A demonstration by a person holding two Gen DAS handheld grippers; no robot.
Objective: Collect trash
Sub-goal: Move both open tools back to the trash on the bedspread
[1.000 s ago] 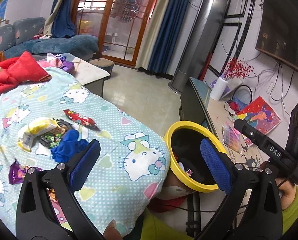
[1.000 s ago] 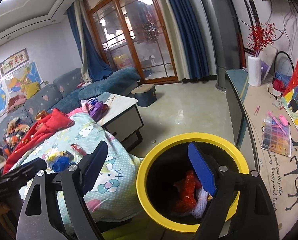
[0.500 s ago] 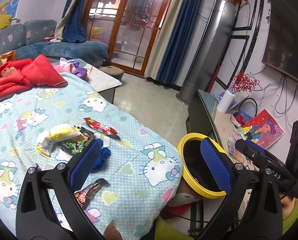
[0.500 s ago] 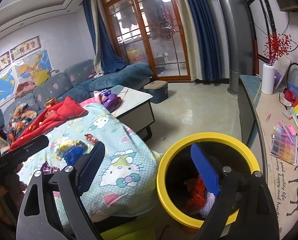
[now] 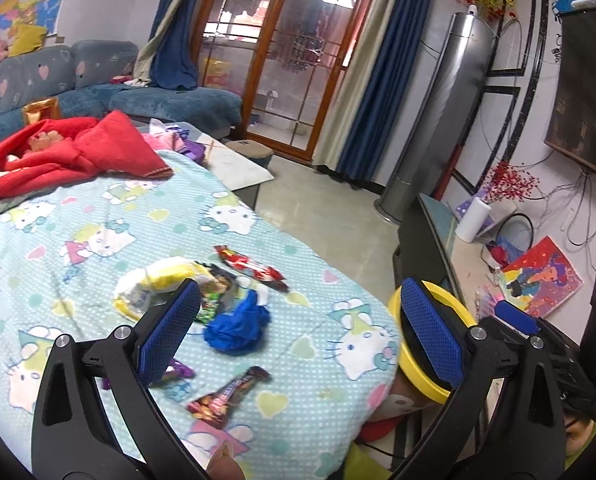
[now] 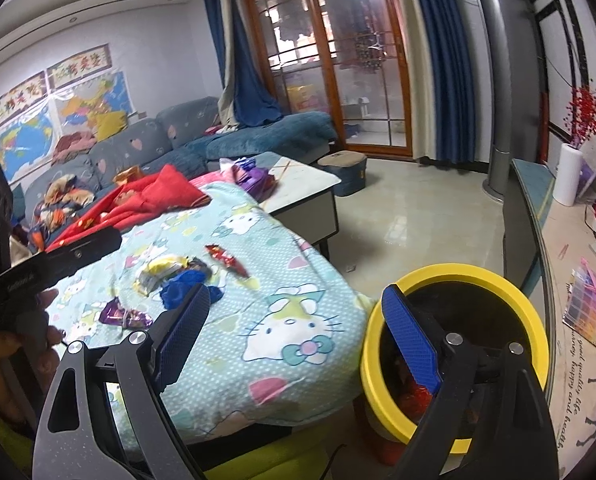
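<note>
Trash lies on the Hello Kitty blanket (image 5: 98,208): a blue crumpled wad (image 5: 238,326), a red wrapper (image 5: 252,266), a yellow-white bag (image 5: 158,284), a dark wrapper (image 5: 228,398) and a purple wrapper (image 6: 124,316). My left gripper (image 5: 298,340) is open and empty above the blanket, near the blue wad. My right gripper (image 6: 298,344) is open and empty, its right finger over the yellow-rimmed bin (image 6: 509,284), which holds red trash. The bin (image 5: 449,300) also shows in the left wrist view beside the bed edge.
A red cloth (image 5: 78,152) lies at the far end of the blanket. A low white table (image 6: 305,180) stands beyond it. A TV bench (image 6: 569,260) with a white vase (image 6: 569,176) and craft items runs along the right wall. Tiled floor (image 6: 417,220) lies between.
Both grippers have swung left, away from the bin and toward the blanket. The trash now sits between the left gripper's fingers in view. Both stayed open.
</note>
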